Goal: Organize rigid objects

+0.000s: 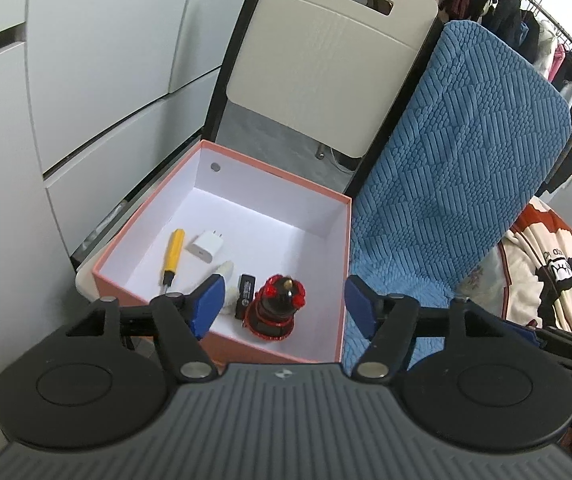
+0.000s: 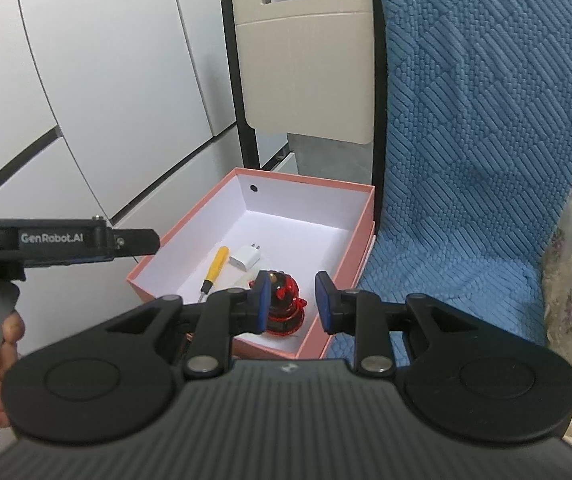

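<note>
Right gripper (image 2: 289,300), jaws apart and empty, directly above upright red figurine (image 2: 284,312) in pink box's (image 2: 337,268) near corner; left gripper (image 1: 282,304), wide open, empty, equally near.

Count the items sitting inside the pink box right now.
5: yellow screwdriver at left, white charger beside it, cream piece partly behind the left gripper, black stick, red-black figurine nearest. More may be hidden.
</note>
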